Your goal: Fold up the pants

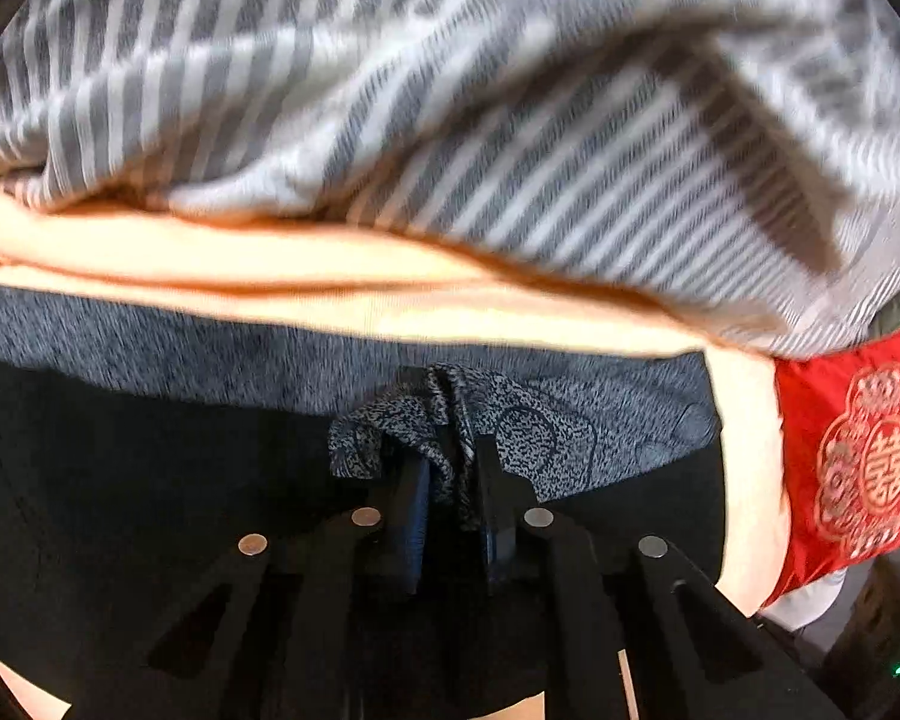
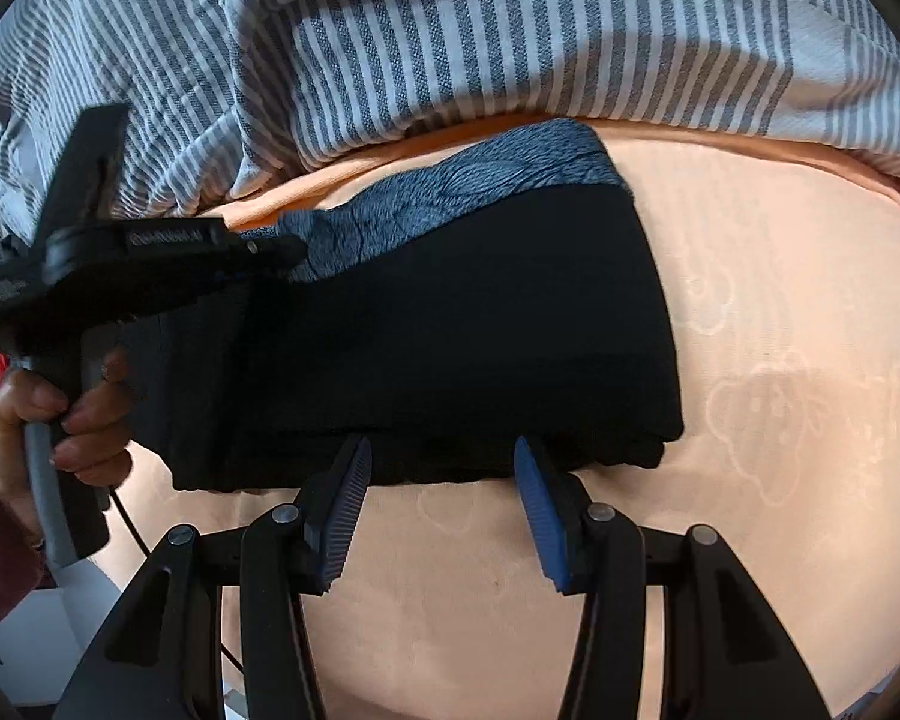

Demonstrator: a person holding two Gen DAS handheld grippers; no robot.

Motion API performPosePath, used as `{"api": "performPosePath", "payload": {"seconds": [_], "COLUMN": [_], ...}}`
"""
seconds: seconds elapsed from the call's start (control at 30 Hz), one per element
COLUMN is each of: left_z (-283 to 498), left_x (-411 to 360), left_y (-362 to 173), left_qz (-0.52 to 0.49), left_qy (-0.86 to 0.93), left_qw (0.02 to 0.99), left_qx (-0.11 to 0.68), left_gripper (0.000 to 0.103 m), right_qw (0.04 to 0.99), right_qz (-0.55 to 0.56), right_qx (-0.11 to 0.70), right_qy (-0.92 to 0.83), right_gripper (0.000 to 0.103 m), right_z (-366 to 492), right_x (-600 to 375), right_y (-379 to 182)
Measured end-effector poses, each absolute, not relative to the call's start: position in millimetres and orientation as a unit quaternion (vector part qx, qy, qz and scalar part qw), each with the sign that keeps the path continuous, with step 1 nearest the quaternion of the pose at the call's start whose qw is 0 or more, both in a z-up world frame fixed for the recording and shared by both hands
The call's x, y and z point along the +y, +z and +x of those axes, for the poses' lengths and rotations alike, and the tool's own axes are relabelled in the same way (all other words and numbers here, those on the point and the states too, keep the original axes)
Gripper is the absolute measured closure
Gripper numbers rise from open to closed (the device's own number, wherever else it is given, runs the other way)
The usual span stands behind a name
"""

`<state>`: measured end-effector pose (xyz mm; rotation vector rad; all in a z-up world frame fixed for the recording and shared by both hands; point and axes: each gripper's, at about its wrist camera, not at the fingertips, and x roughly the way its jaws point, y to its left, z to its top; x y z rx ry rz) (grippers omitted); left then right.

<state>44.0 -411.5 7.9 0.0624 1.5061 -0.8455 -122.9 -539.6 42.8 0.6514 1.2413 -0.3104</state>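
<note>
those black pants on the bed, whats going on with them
A person is folding the black pants on a peach bed sheet, with a hand-held gripper in each hand. The left gripper is shut on a bunched bit of the pants' grey speckled lining at the far edge. The right gripper sits open at the near edge of the pants, gripping nothing. The pants already lie in a compact folded rectangle, with a striped blanket heaped behind.
</note>
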Motion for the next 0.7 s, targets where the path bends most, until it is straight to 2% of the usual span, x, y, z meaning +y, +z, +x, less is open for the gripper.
{"api": "performPosePath", "payload": {"seconds": [0.1,0.3,0.5,0.57,0.6,0.7], "left_z": [56,45,22,12,5,-12], "left_x": [-409,-381,-375,-394,-405,-431], "left_y": [6,5,48,58,59,50], "left_qz": [0.026,0.1,0.118,0.118,0.126,0.152], "left_qy": [-0.362,-0.325,-0.347,-0.369,-0.375,-0.373], "left_qw": [0.656,0.672,0.683,0.679,0.678,0.673], "left_qx": [0.662,0.658,0.632,0.623,0.62,0.621], "left_gripper": [0.088,0.088,0.088,0.088,0.088,0.088], "right_qw": [0.753,0.753,0.769,0.768,0.766,0.758], "right_qz": [0.299,0.296,0.287,0.295,0.302,0.315], "right_qx": [0.57,0.575,0.55,0.541,0.536,0.533], "right_qy": [-0.138,-0.123,-0.153,-0.175,-0.188,-0.204], "right_gripper": [0.049,0.049,0.049,0.054,0.065,0.067], "right_z": [-117,-108,-135,-142,-144,-140], "right_x": [-537,-530,-547,-561,-571,-590], "right_y": [40,38,65,69,69,63]}}
